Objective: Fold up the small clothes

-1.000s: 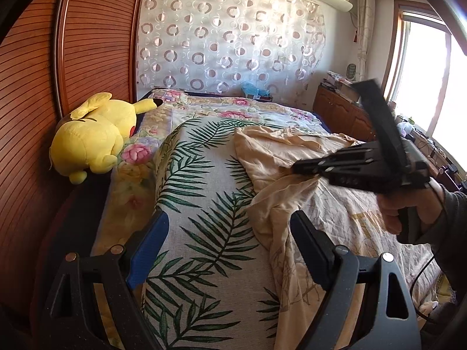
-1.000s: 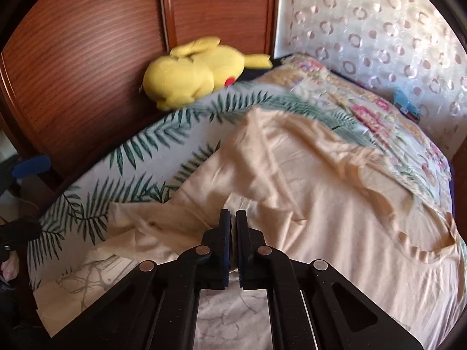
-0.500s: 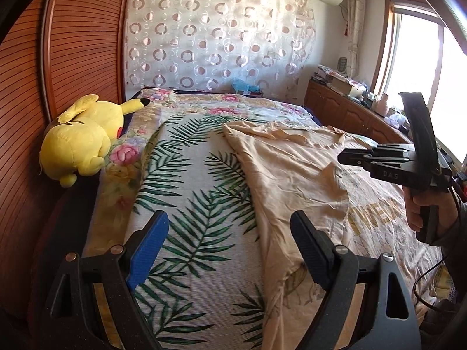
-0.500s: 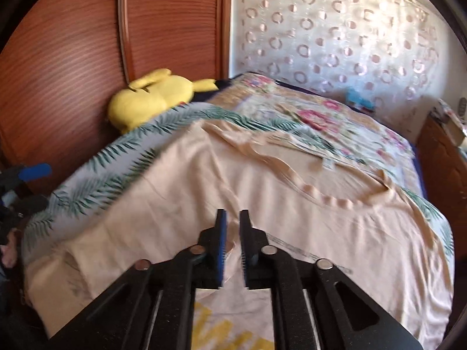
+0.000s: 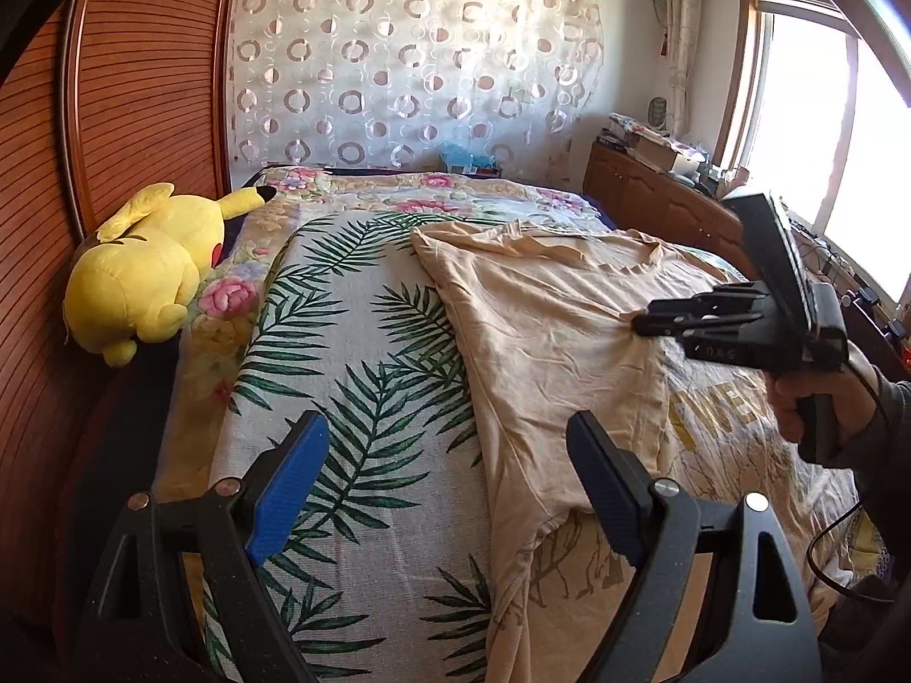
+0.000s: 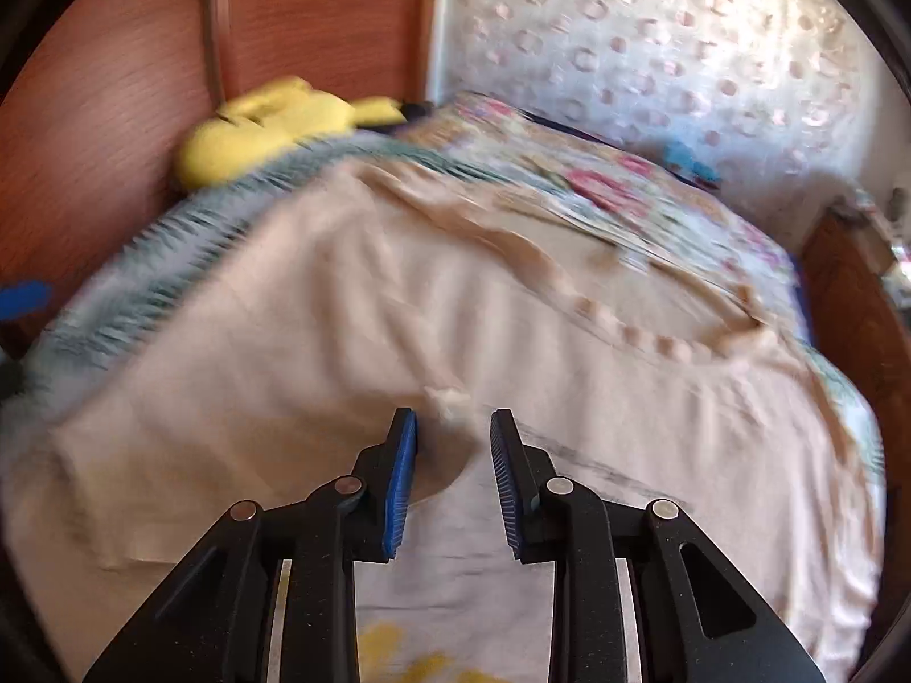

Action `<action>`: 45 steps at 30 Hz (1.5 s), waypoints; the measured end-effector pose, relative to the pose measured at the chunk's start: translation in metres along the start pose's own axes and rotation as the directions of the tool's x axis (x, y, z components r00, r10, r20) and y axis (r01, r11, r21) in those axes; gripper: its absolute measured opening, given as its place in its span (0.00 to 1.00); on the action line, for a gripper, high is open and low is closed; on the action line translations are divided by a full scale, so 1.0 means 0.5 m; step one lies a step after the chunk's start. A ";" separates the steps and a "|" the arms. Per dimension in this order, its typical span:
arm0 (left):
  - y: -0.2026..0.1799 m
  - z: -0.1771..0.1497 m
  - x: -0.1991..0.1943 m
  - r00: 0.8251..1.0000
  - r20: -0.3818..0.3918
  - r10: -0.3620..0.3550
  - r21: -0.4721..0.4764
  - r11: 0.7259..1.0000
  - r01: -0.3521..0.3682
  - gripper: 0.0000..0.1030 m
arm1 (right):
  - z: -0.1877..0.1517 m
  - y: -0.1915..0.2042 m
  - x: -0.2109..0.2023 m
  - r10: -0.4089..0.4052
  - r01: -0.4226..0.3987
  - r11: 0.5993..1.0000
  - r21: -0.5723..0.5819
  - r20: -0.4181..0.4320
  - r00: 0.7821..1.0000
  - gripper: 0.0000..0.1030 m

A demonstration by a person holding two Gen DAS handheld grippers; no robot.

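Left wrist view: a yellow plush [image 5: 142, 267] is seen at 9 o'clock, the left gripper [image 5: 450, 489] spread wide at 6, the beige T-shirt [image 5: 546, 330] laid on the bed [image 5: 353, 353] centrally, the right gripper [image 6: 452, 455] parted, holding nothing, at 3.

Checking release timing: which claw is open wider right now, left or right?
The left claw: its blue pads stand far apart over the leaf-print cover. The right claw shows only a narrow gap, just above the beige shirt.
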State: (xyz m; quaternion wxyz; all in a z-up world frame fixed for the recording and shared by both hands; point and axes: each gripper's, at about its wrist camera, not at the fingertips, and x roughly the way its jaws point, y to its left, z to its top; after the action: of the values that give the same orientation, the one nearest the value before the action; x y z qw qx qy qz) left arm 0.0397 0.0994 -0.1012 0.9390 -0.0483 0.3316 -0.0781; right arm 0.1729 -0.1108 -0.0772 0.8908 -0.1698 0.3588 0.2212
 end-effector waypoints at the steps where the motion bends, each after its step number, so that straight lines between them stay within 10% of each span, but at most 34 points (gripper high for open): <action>1: 0.000 0.002 0.002 1.000 0.000 0.000 0.003 1.000 0.000 0.83 | -0.001 -0.016 -0.007 -0.009 0.009 1.000 0.017 0.000 1.000 0.27; 25: -0.003 0.143 0.156 0.997 -0.073 -0.035 0.089 0.995 0.041 0.73 | -0.233 -0.273 -0.206 -0.100 0.106 0.978 0.178 -0.041 0.994 0.30; 31: 0.005 0.174 0.216 0.995 -0.100 -0.029 0.072 0.997 0.037 0.51 | -0.255 -0.293 -0.226 -0.106 0.108 0.969 0.222 -0.018 0.994 0.53; 37: 0.007 0.209 0.283 0.989 -0.150 -0.003 0.079 0.997 0.015 0.51 | -0.248 -0.291 -0.226 -0.109 0.114 0.967 0.226 -0.032 0.993 0.73; 45: 0.010 0.240 0.344 0.982 -0.191 0.007 0.060 0.998 0.004 0.51 | -0.225 -0.292 -0.204 -0.095 0.101 0.963 0.249 -0.039 0.995 0.76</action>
State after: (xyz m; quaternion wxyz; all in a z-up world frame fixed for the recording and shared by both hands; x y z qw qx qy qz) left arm 0.2481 0.0784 -0.1146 0.9039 -0.0121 0.4176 -0.0916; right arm 0.1191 -0.3139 -0.0607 0.9101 -0.0765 0.3867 0.1277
